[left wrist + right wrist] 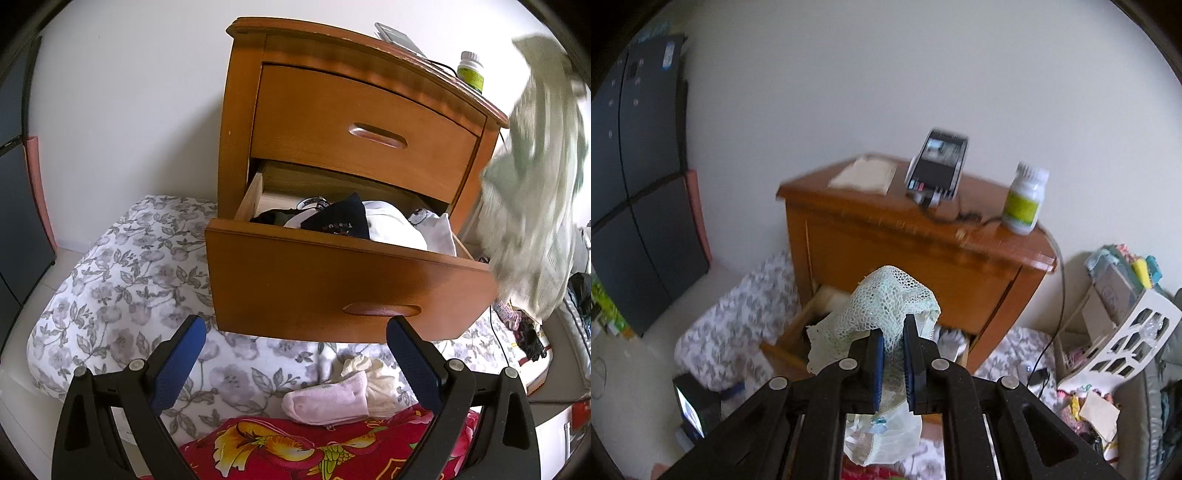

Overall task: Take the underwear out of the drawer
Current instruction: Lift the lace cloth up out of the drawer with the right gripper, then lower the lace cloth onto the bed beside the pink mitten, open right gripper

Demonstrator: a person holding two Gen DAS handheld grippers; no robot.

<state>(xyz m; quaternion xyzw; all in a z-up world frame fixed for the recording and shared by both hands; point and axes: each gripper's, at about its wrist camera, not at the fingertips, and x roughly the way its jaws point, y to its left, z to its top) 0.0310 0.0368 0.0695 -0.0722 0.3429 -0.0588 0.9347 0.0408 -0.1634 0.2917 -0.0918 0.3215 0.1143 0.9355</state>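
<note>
A wooden nightstand [354, 110] has its lower drawer [332, 280] pulled out, filled with dark and white folded clothes [354, 221]. My left gripper [295, 332] stands open just below the drawer front, with nothing between its blue pads. My right gripper [894, 332] is shut on a pale green lace underwear [886, 306], held up in the air above and to the right of the drawer. In the left wrist view that underwear [535, 177] hangs blurred at the right edge.
A floral pillow [122, 288] lies left of and under the drawer. Pink and cream socks [332, 395] rest on a red floral cloth [295, 450]. A phone [938, 166] and a pill bottle [1025, 201] stand on the nightstand top. A cluttered white basket [1119, 339] sits at the right.
</note>
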